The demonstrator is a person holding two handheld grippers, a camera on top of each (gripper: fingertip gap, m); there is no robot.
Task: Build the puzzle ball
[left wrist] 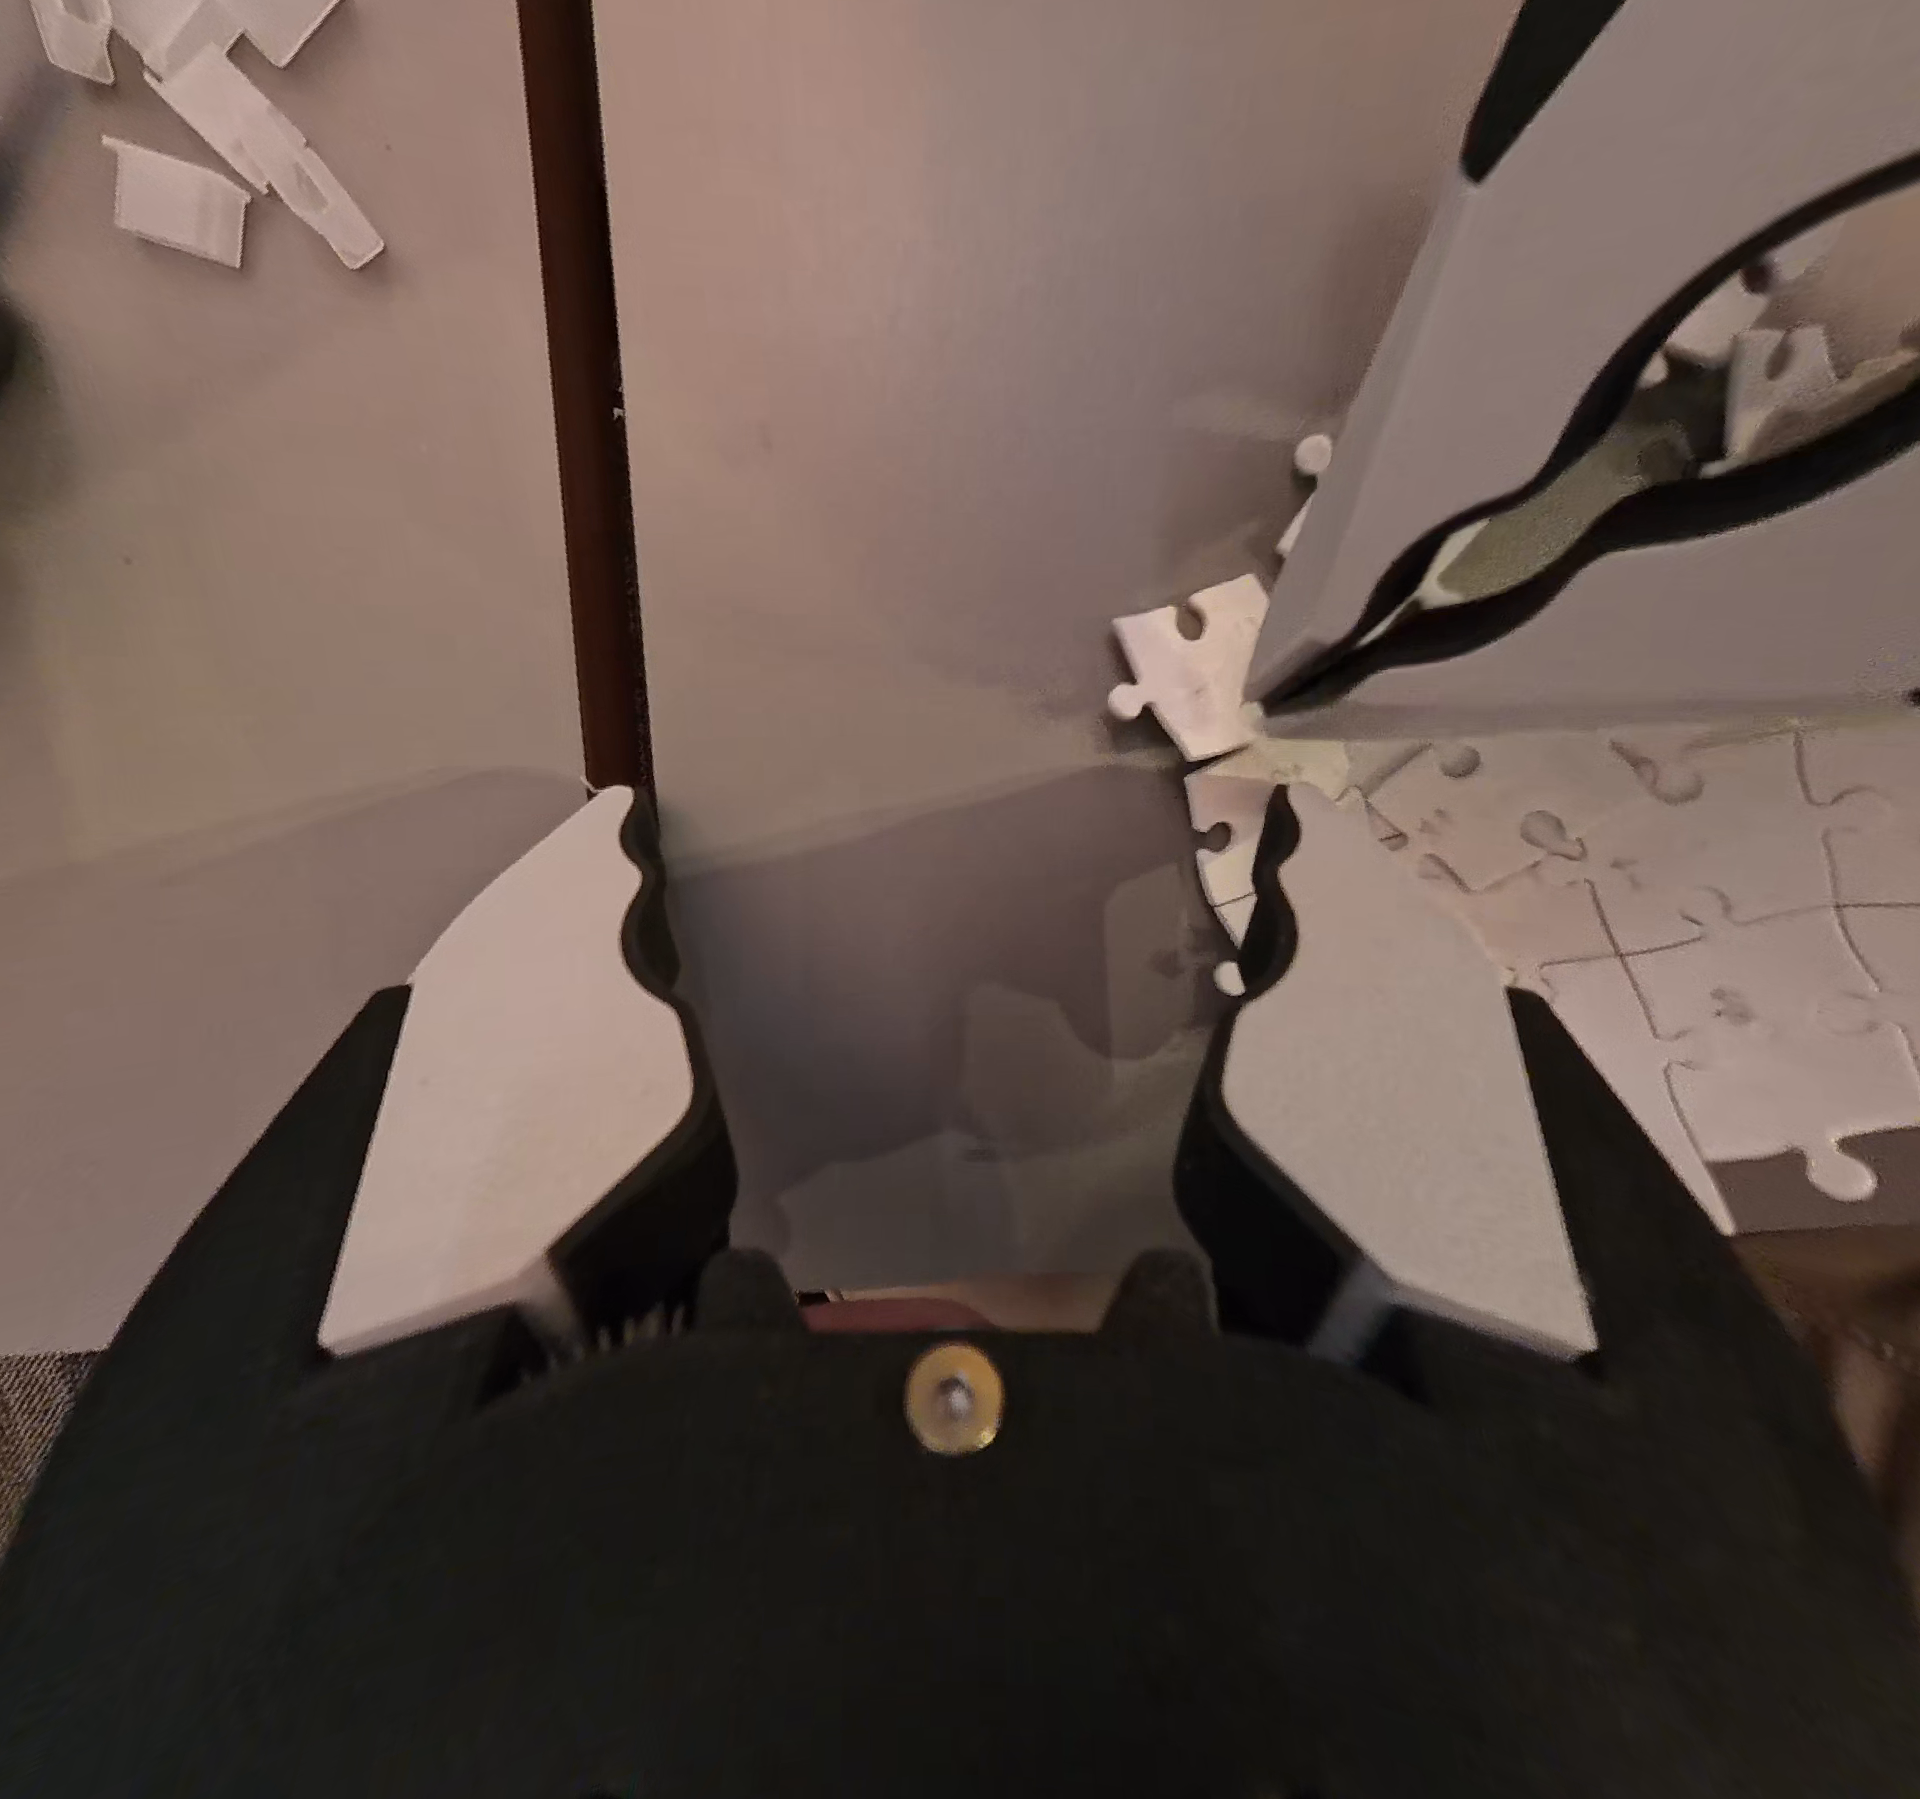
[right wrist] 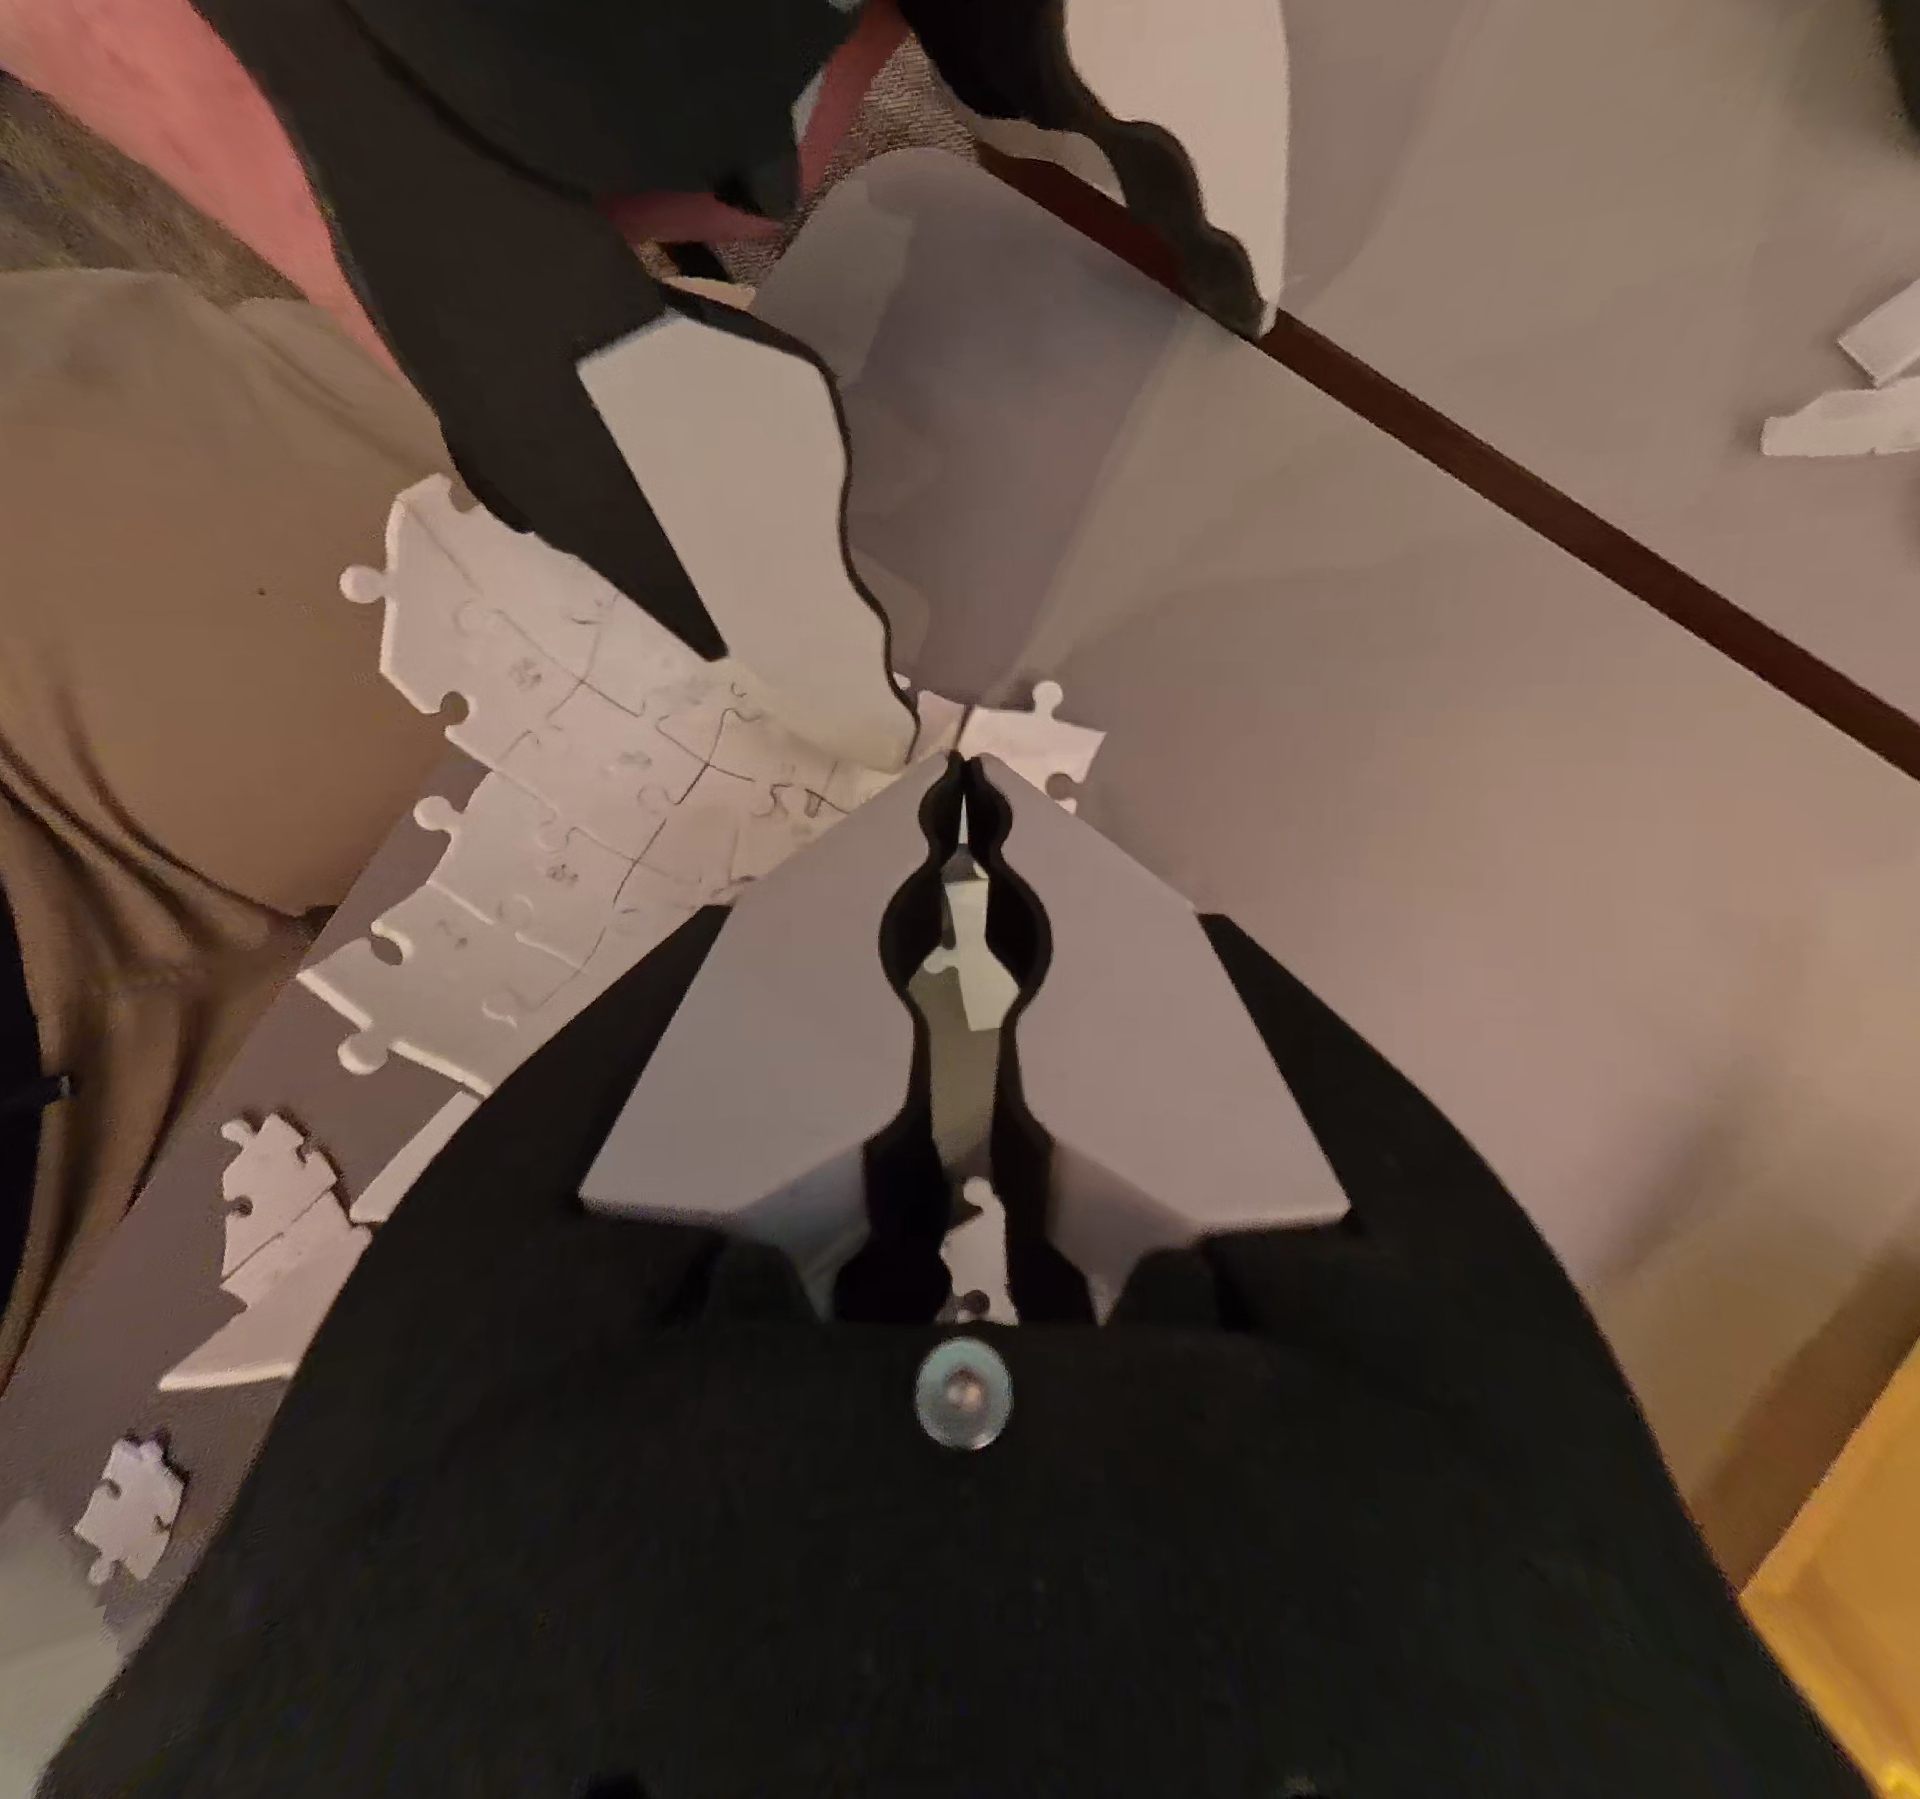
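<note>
Two tongs meet at the edge of a half-built puzzle ball, one fitting a piece, the other spread wide.

One white piece (right wrist: 1044,747) is pinched in the right tongs (right wrist: 961,773), whose tips are pressed together on it right at the rim of the joined curved sheet (right wrist: 582,773), which lies on the grey table (right wrist: 1455,814) toward nine o'clock of the tips in the right wrist view. By my reading, the step is locking this piece into the rim; next its tab must line up with a notch and be pressed home. Left tongs (left wrist: 951,845) are spread wide and hold nothing, the right-hand finger (left wrist: 1351,1022) over the sheet (left wrist: 1714,970), perhaps steadying it; contact is unclear. Clear plastic bits (left wrist: 197,76) lie at eleven o'clock.
</note>
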